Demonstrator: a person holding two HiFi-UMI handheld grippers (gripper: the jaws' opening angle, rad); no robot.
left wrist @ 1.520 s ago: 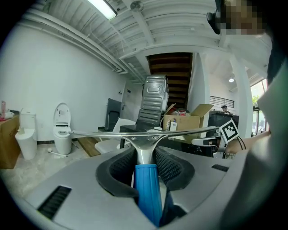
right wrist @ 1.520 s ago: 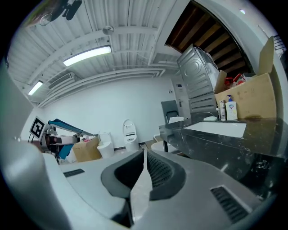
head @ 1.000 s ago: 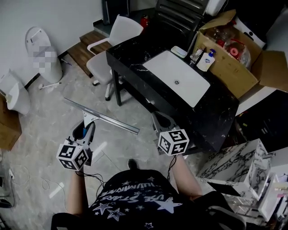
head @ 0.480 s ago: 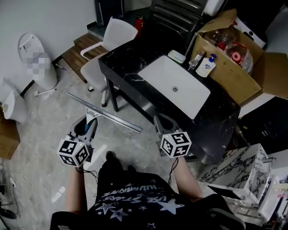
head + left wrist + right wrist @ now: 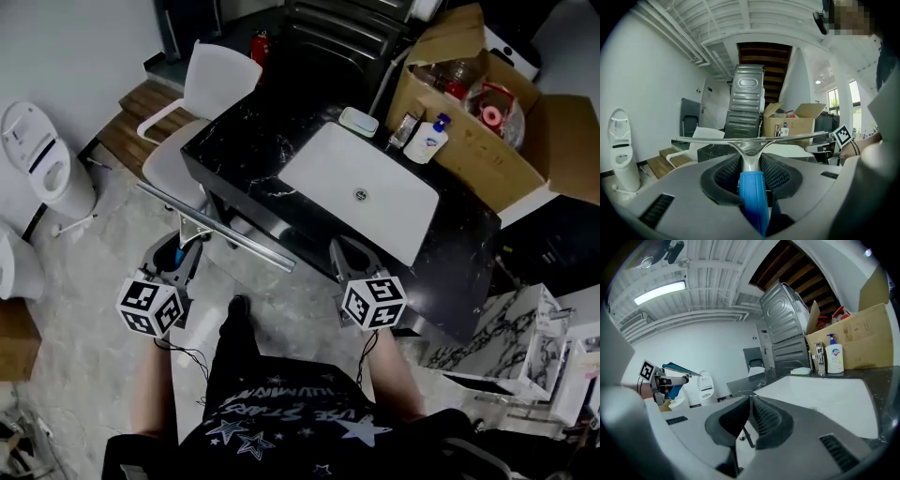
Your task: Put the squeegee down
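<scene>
The squeegee (image 5: pixel 214 229) has a long metal blade and a blue handle (image 5: pixel 753 199). My left gripper (image 5: pixel 184 255) is shut on that handle, and the blade is held level just off the front left edge of the black counter (image 5: pixel 246 141). In the left gripper view the blade (image 5: pixel 750 138) spans the picture above the jaws. My right gripper (image 5: pixel 345 255) hangs at the counter's front edge below the white sink basin (image 5: pixel 361 187). Its jaws are shut with nothing between them (image 5: pixel 750 401).
A white chair (image 5: pixel 202 94) stands at the counter's left end. A soap dish (image 5: pixel 358 120), a tap and a soap bottle (image 5: pixel 429 139) stand behind the basin. An open cardboard box (image 5: pixel 487 112) is at the far right, and a white toilet (image 5: pixel 42 169) stands at the left wall.
Both grippers have been carried closer to the black counter. The squeegee blade, earlier over open floor, now reaches the counter's front left edge. The grip is unchanged.
</scene>
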